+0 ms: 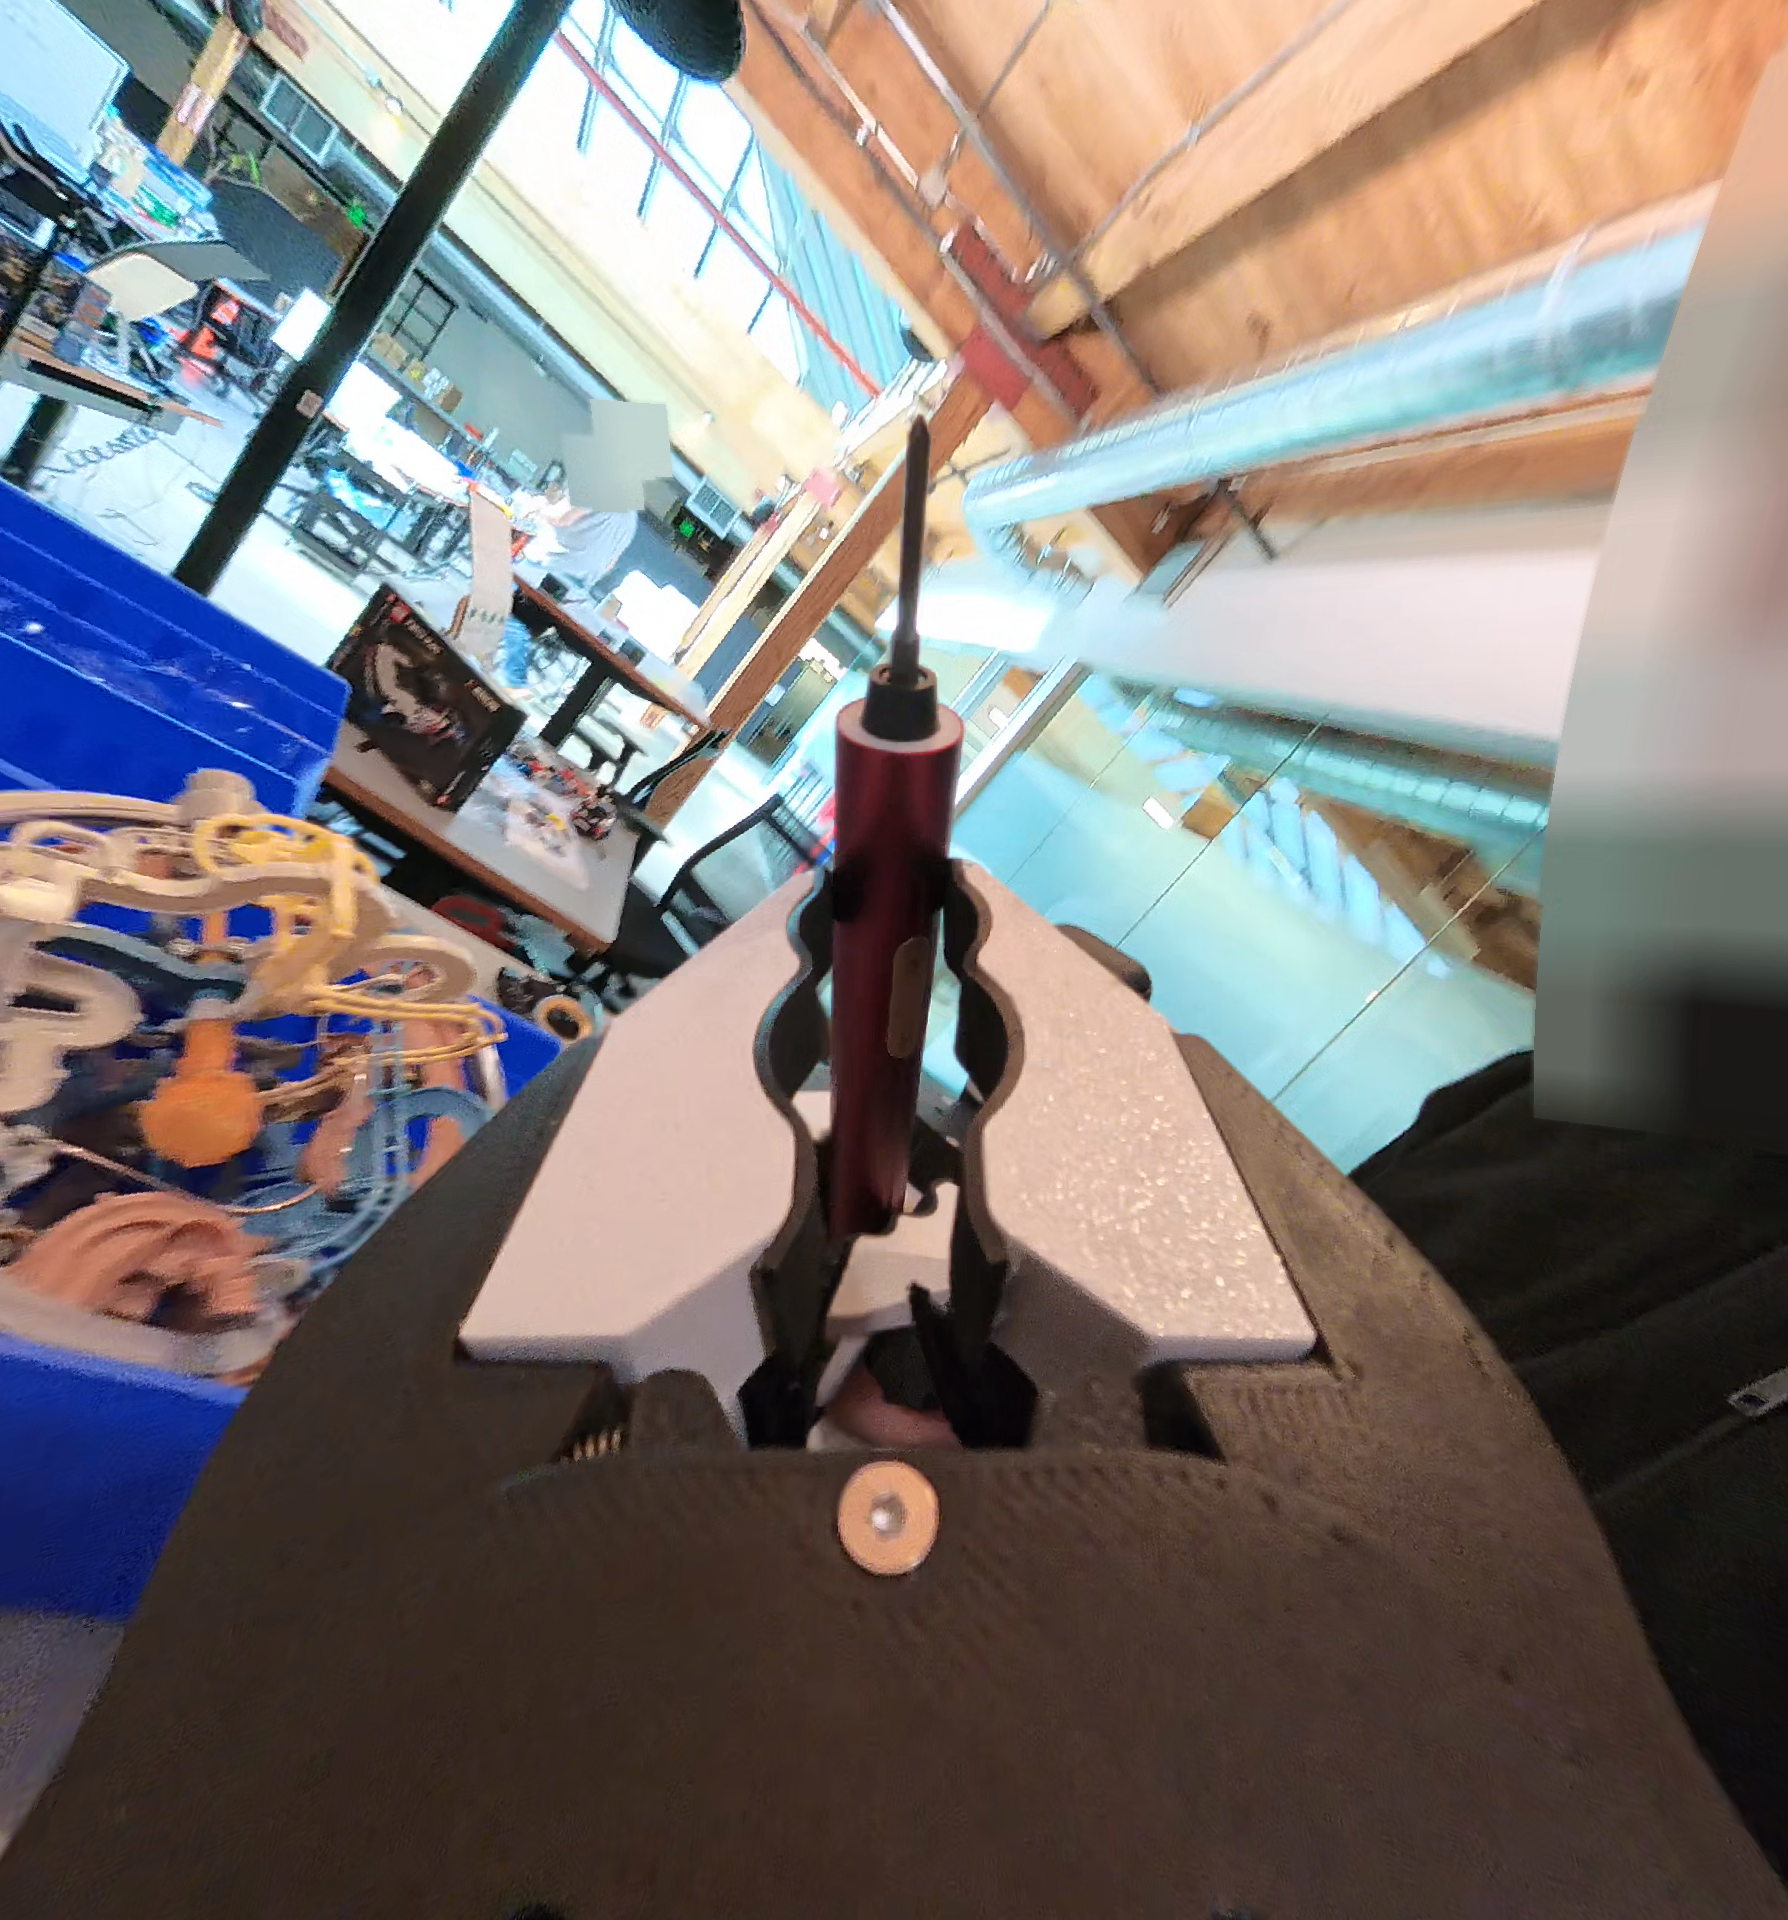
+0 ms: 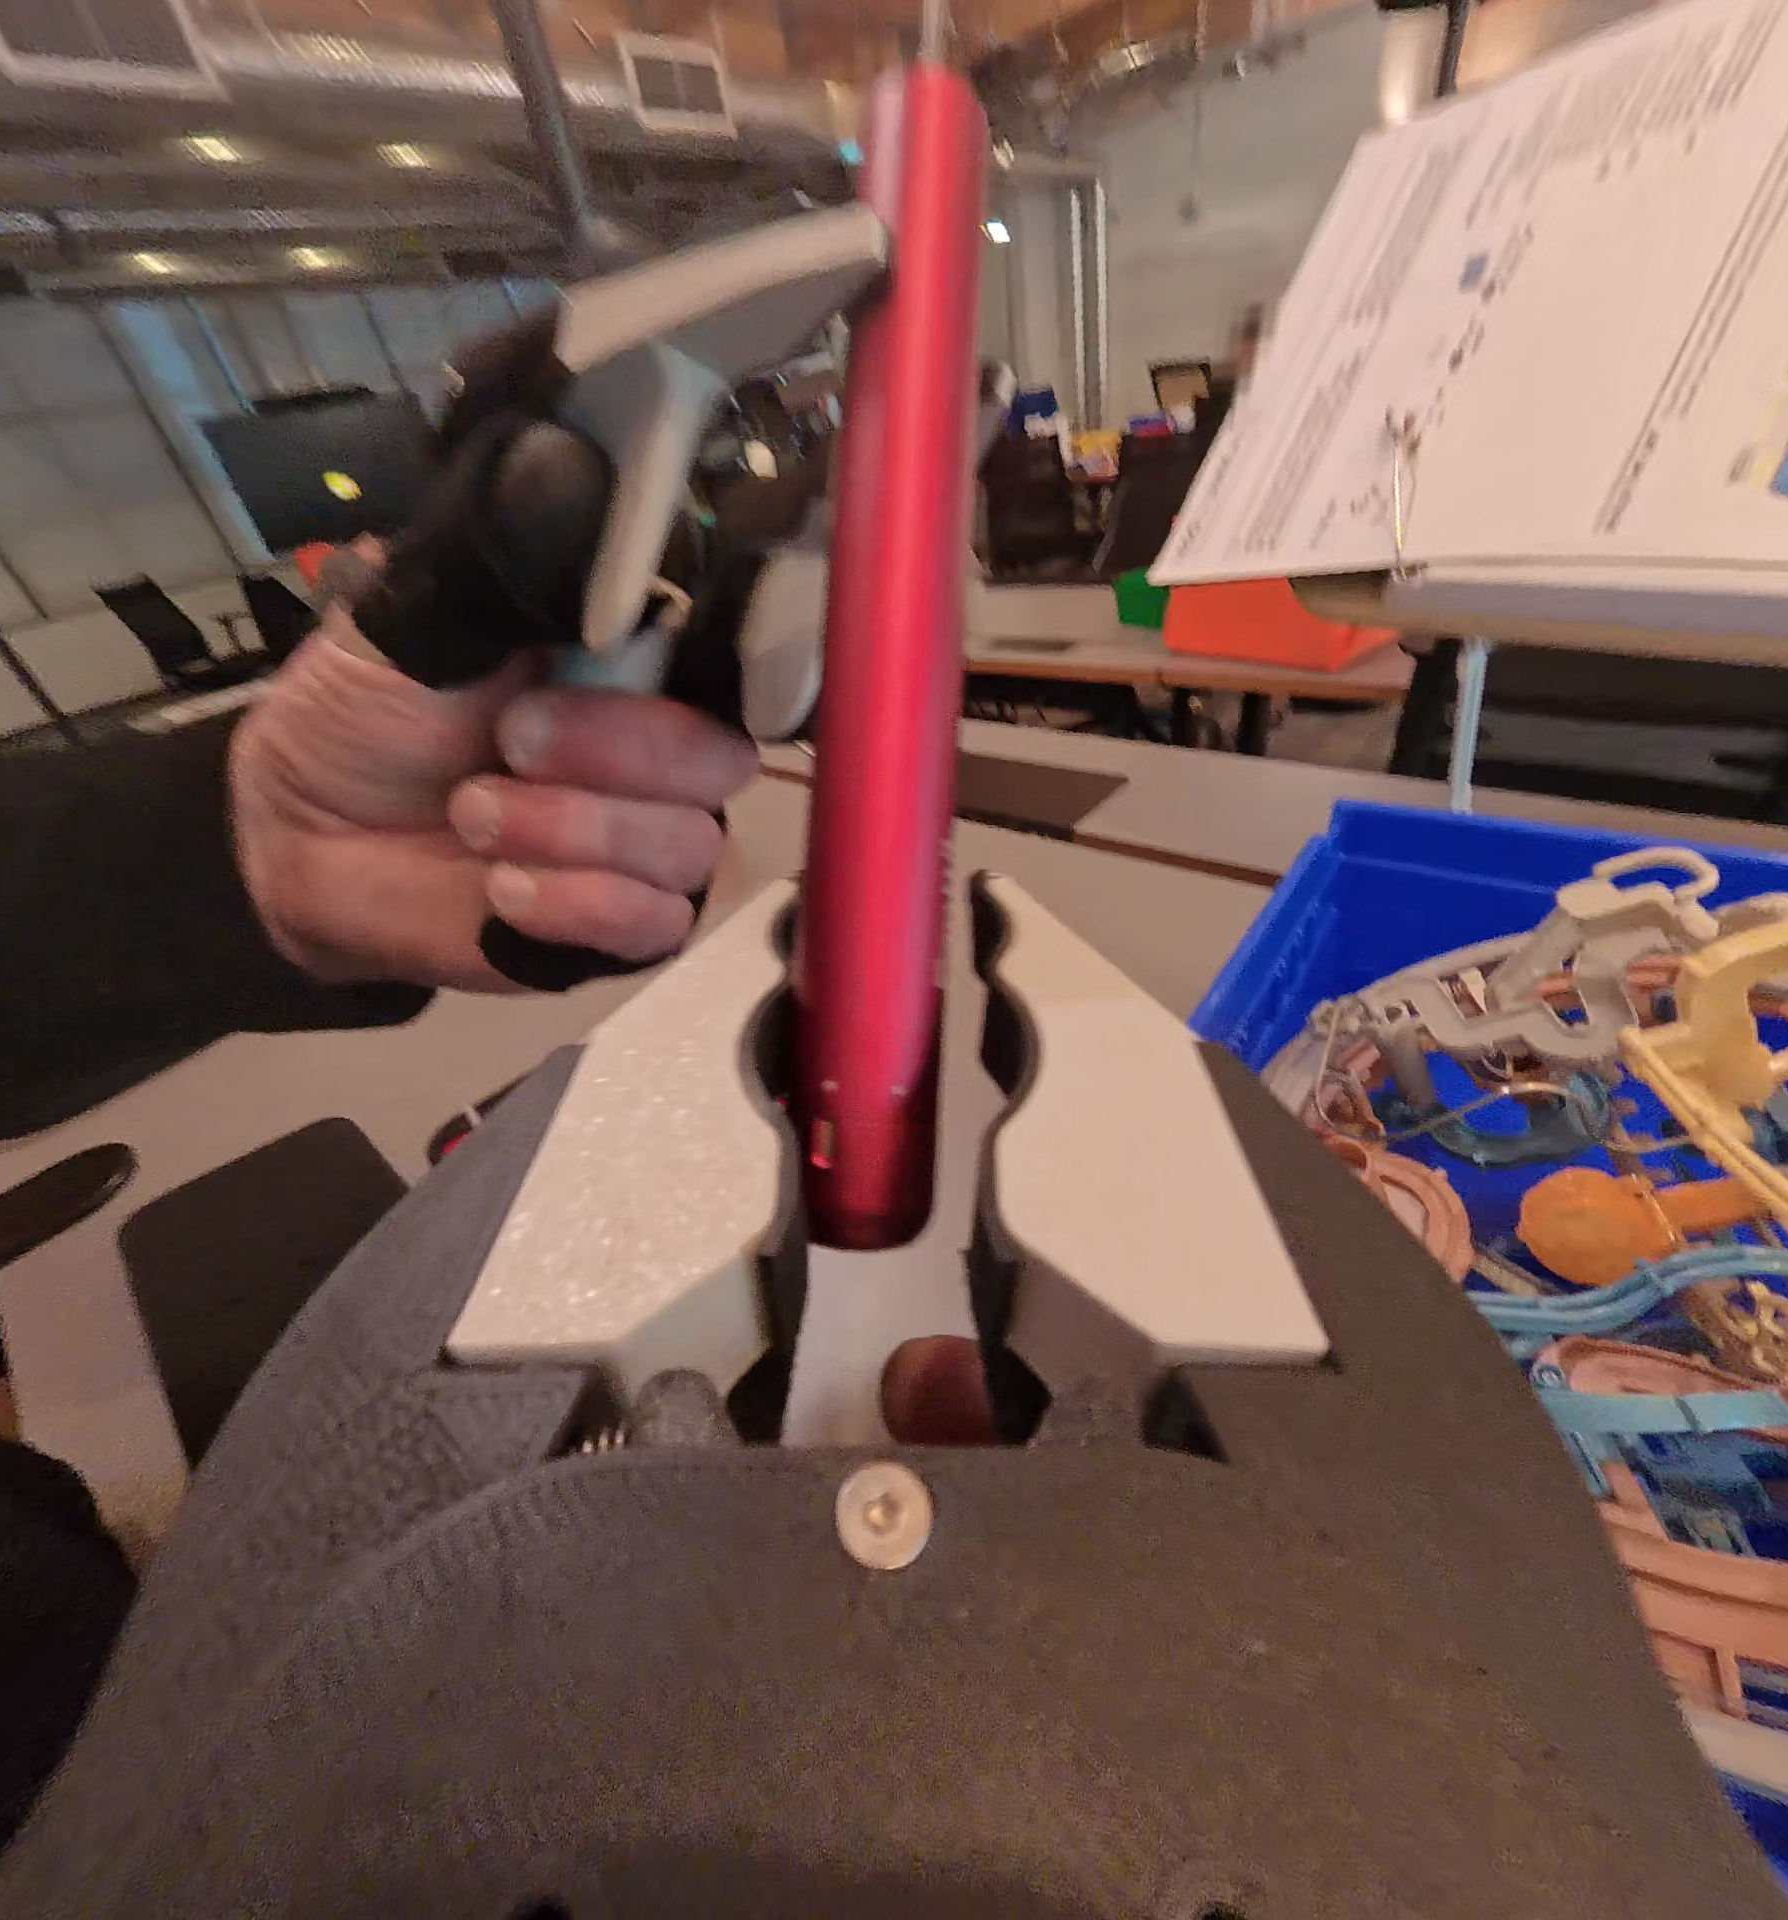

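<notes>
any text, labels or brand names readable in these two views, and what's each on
white printed board: lines of print, too blurred to read
black box on the far table: printing too small to read
red screwdriver: no readable marking

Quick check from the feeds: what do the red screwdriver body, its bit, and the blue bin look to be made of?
Red screwdriver body: likely anodized aluminium, going by the smooth satin sheen with even colour. Bit: dark metal, probably steel, thin and matte. Blue bin: looks like moulded plastic, glossy with uniform colour. The left gripper is shut on the body; the right gripper stands around its end, grip unclear.
</notes>
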The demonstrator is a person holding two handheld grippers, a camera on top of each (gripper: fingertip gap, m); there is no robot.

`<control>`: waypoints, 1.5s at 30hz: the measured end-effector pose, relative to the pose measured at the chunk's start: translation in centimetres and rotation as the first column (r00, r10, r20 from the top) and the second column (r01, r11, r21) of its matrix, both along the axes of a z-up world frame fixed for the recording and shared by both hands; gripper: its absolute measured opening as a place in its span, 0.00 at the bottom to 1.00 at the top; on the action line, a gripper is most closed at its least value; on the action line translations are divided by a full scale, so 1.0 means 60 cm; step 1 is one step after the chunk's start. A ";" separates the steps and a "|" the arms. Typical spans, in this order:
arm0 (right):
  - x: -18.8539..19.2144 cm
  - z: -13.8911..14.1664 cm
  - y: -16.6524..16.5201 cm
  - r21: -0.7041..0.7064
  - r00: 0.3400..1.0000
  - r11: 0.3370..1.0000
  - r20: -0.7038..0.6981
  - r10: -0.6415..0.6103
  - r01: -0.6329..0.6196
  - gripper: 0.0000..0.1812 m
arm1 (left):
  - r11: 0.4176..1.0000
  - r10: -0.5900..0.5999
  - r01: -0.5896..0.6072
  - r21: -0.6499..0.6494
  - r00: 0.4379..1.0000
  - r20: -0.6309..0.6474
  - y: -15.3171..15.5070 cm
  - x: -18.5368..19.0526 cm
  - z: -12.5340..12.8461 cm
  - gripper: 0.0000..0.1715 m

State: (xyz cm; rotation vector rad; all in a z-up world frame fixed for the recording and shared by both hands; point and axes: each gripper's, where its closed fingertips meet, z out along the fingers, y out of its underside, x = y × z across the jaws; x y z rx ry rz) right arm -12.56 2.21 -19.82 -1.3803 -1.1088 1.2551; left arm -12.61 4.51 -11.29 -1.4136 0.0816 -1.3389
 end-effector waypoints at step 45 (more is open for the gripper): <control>0.208 0.038 0.028 -0.293 0.950 0.926 0.132 0.284 -0.237 0.11 | 0.883 0.396 0.332 0.331 -0.149 -0.906 -0.004 0.103 -0.130 0.15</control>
